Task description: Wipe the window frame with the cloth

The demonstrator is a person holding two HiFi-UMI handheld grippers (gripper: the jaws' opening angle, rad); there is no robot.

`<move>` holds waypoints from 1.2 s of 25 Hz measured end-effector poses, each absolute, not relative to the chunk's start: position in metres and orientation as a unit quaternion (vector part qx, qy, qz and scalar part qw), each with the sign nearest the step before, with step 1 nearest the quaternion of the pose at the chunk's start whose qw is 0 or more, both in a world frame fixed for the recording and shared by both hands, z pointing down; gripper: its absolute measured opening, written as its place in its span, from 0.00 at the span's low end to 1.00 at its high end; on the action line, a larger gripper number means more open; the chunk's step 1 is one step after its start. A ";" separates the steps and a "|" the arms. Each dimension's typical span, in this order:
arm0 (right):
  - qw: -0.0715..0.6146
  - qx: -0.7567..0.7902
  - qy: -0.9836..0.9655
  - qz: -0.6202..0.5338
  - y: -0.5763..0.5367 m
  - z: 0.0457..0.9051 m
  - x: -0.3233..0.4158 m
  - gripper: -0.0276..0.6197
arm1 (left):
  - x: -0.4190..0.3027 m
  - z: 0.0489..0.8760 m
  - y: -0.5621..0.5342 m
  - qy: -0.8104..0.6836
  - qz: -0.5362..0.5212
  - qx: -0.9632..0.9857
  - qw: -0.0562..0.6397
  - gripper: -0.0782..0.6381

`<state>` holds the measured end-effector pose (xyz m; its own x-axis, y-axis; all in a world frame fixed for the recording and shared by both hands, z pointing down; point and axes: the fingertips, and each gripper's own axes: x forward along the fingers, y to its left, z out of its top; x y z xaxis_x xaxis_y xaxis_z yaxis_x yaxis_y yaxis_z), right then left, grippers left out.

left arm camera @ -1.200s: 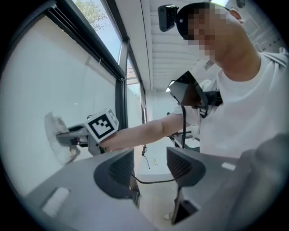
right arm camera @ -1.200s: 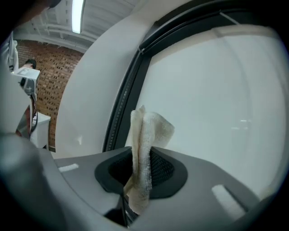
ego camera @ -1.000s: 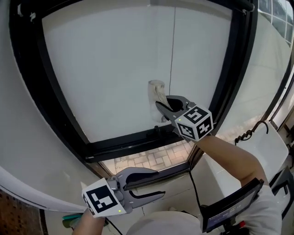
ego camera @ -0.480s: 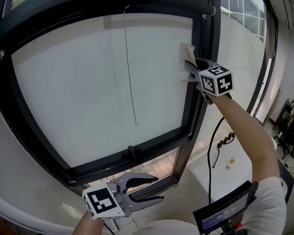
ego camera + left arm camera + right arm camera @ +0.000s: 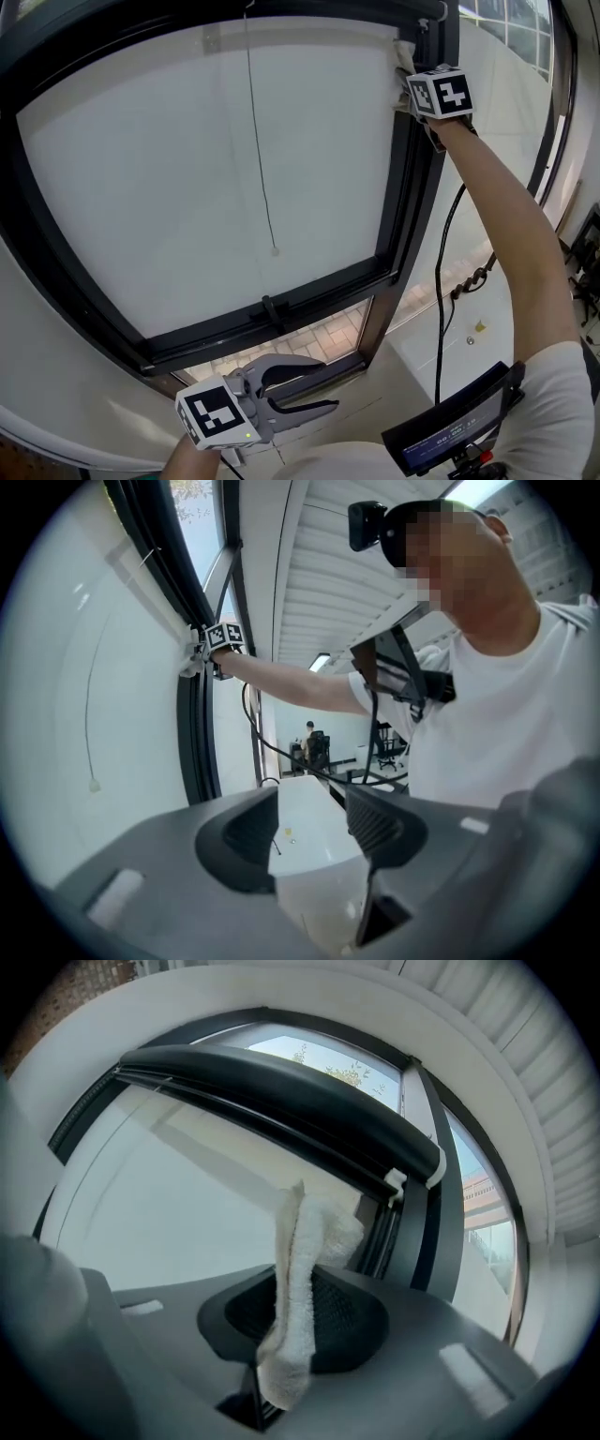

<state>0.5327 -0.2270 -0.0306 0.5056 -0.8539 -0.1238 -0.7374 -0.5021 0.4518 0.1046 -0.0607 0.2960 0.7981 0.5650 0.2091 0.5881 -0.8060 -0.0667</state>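
The right gripper (image 5: 409, 67) is closed on the cloth (image 5: 298, 1269). This white terry piece stands out beyond its jaws, against the upper corner of the window frame (image 5: 411, 197). The cloth looks light, soft and limp, so I think a firm hold on a folded middle part is best. The left gripper (image 5: 323, 384) is low, with its jaws apart and nothing between them.

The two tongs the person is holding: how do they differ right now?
The left tongs are open and empty; the right tongs are shut on a white cloth. The left tongs sit low, under the bottom bar of the black window frame; the right tongs are held up at its top right corner, with the cloth at the frame. Both carry a cube with black-and-white square markers.
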 end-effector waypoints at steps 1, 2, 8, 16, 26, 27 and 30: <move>0.180 0.853 -0.462 -0.165 -0.227 -0.025 0.538 0.15 | 0.105 0.297 -0.061 -0.304 -0.090 -0.946 0.062 0.45; 0.188 0.855 -0.456 -0.163 -0.226 -0.019 0.543 0.15 | 0.106 0.296 -0.062 -0.303 -0.090 -0.947 0.061 0.45; 0.212 0.859 -0.443 -0.146 -0.228 0.024 0.548 0.15 | 0.111 0.302 -0.060 -0.308 -0.096 -0.945 0.058 0.45; 0.212 0.861 -0.451 -0.105 -0.230 0.108 0.551 0.15 | 0.108 0.310 -0.062 -0.318 -0.106 -0.940 0.058 0.45; 0.203 0.853 -0.476 -0.071 -0.236 0.215 0.544 0.15 | 0.107 0.315 -0.064 -0.315 -0.121 -0.940 0.054 0.45; 0.205 0.852 -0.476 -0.067 -0.236 0.227 0.545 0.15 | 0.108 0.316 -0.064 -0.314 -0.123 -0.940 0.053 0.45; 0.216 0.850 -0.478 -0.052 -0.237 0.266 0.548 0.15 | 0.109 0.318 -0.064 -0.314 -0.127 -0.940 0.048 0.45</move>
